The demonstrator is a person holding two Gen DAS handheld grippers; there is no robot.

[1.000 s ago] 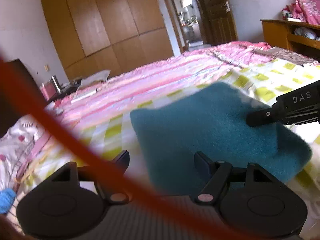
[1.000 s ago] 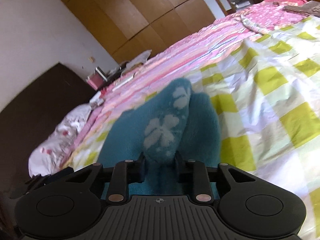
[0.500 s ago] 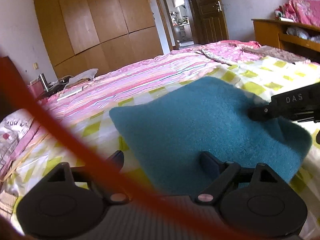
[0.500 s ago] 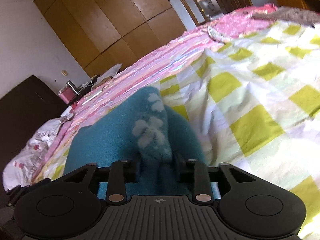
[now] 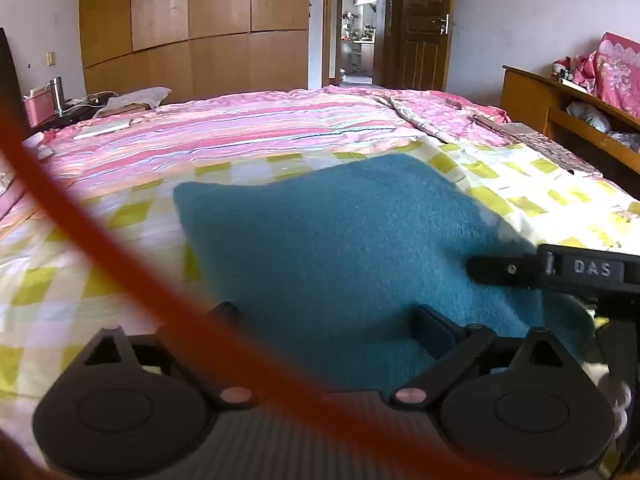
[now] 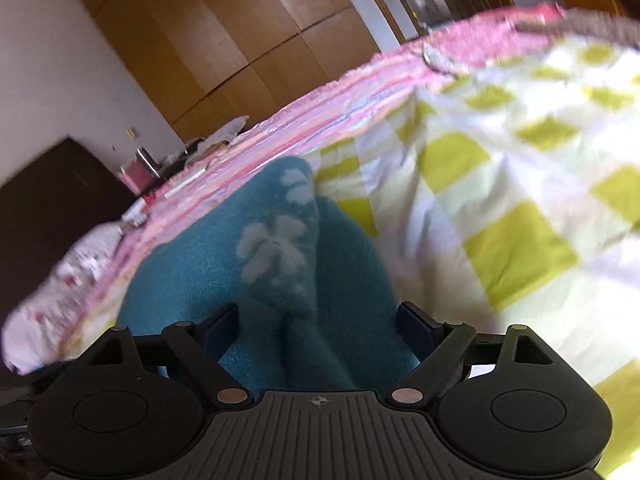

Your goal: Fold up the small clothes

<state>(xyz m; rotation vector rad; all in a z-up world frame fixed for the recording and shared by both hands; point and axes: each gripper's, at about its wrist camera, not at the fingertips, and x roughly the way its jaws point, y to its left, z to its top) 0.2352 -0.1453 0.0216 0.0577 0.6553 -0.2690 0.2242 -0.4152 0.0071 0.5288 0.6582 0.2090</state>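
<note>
Teal garment (image 5: 340,248) between opening left fingers (image 5: 430,326)

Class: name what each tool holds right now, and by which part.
Nothing is held. Both tools' jaws are opening, pads clear of the teal garment lying between them on the bed.

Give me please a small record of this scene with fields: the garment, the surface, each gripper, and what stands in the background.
garment: teal fleece garment with pale flower prints, lying on the bed
surface: yellow-and-white checked sheet, pink striped bedding beyond it
left gripper: jaws opening, wide apart, garment edge between them, not pinched
right gripper: jaws opening, a raised fold of the garment between them, not pinched
background: wooden wardrobe, open door
obstruction: blurred orange cord across the left wrist view
</note>
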